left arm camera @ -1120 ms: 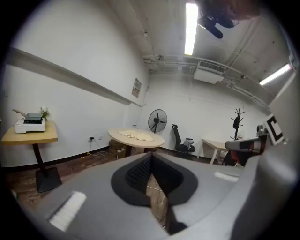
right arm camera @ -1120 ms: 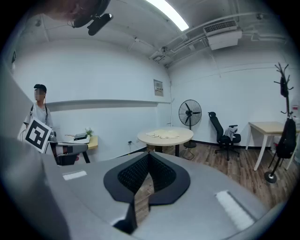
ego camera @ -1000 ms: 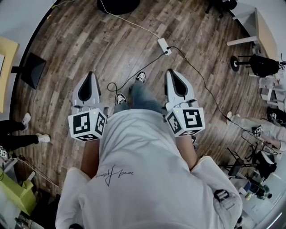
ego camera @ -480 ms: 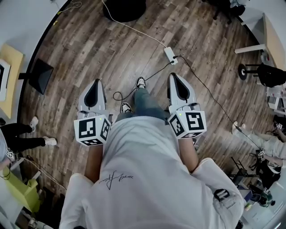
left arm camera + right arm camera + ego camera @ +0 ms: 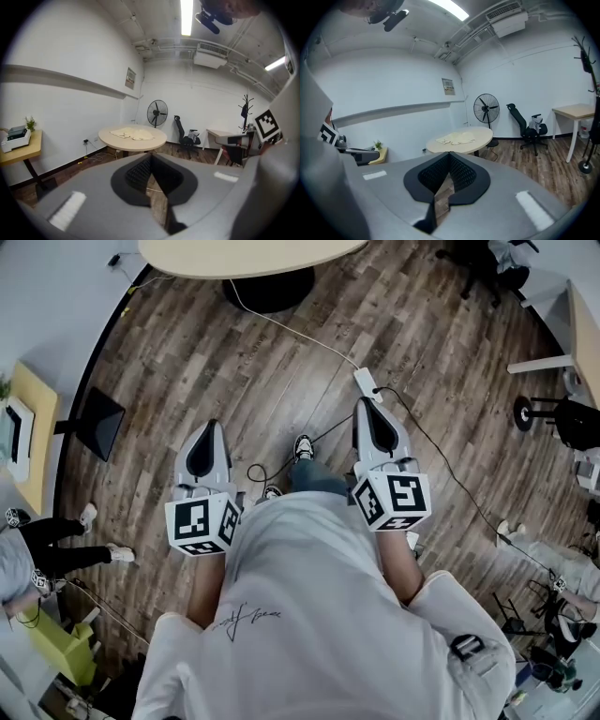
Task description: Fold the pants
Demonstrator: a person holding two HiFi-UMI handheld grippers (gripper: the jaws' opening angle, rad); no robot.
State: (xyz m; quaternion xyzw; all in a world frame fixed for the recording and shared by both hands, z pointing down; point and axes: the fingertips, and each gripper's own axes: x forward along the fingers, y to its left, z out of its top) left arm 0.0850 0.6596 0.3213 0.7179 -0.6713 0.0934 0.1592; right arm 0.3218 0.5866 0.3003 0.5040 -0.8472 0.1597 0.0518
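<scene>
**Grippers shut and empty, pants well ahead on the table**

Left gripper (image 5: 151,154) and right gripper (image 5: 449,153) each have their jaws pressed together with nothing between them, held out over the wood floor (image 5: 187,362). The pants (image 5: 457,138) lie as a pale, rumpled heap on the round table (image 5: 480,136), well apart from both grippers, so folding has not yet begun. They look light, soft and limp. I judge they will sag and slide rather than hold a shape, so the waistband corners or the leg hems seem the best places to pinch, one per gripper. The tabletop looks smooth, which should let the cloth drag flat. Beyond the table stand a fan (image 5: 157,113) and an office chair (image 5: 185,134). A power strip (image 5: 367,383) with its cables lies on the floor toward the table.
</scene>
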